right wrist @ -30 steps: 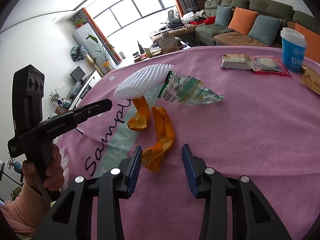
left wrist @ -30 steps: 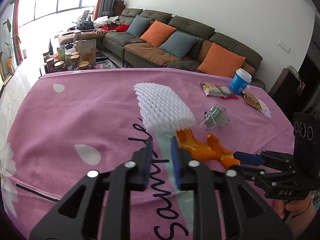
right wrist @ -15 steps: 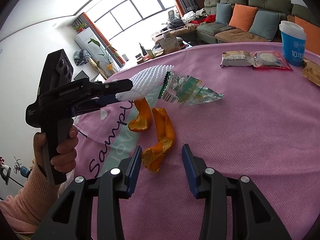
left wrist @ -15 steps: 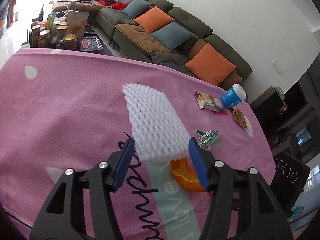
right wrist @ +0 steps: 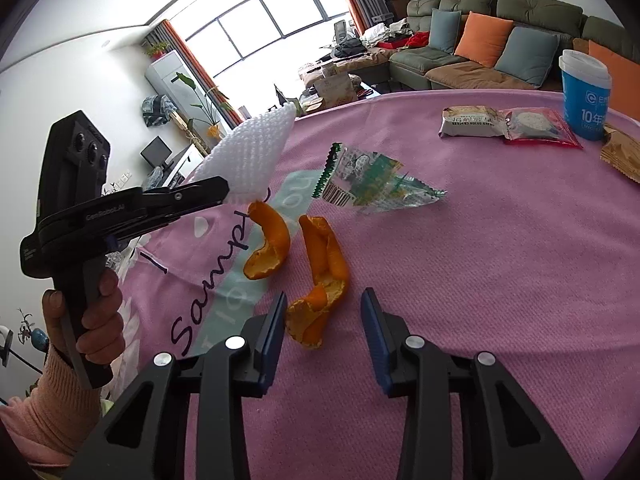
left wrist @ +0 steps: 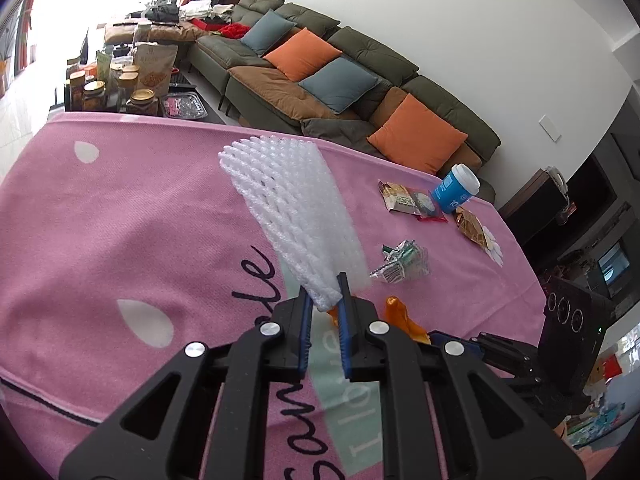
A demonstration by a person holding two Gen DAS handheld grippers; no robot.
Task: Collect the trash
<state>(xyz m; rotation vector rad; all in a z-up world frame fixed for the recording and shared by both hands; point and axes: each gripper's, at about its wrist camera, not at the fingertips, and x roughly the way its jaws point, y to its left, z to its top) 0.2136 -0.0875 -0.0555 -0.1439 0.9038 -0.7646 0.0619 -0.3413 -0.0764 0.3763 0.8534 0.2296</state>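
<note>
A white foam net [left wrist: 296, 208] is pinched at its near end by my left gripper [left wrist: 323, 300], whose jaws are closing on it. In the right wrist view the net [right wrist: 252, 156] tilts up off the pink cloth from the left gripper [right wrist: 224, 196]. Two orange peels lie on the cloth. The nearer peel [right wrist: 324, 264] reaches between the jaws of my right gripper [right wrist: 324, 300], which are closing slightly with a gap still on the right side. The other peel [right wrist: 268, 240] lies just below the net. A crumpled green wrapper [right wrist: 372, 184] lies beyond them.
At the far right of the pink tablecloth [right wrist: 500, 264] stand a blue paper cup [right wrist: 586, 92], two snack packets [right wrist: 472, 122] and a brown wrapper [right wrist: 620, 156]. A hand in a pink sleeve [right wrist: 92, 320] holds the left gripper. A sofa and a cluttered side table lie beyond the table.
The left gripper moved forward, opened wide around the foam net's near end, then closed on it; the net now tilts up off the cloth. The right gripper stayed put, its jaws slightly narrower.
</note>
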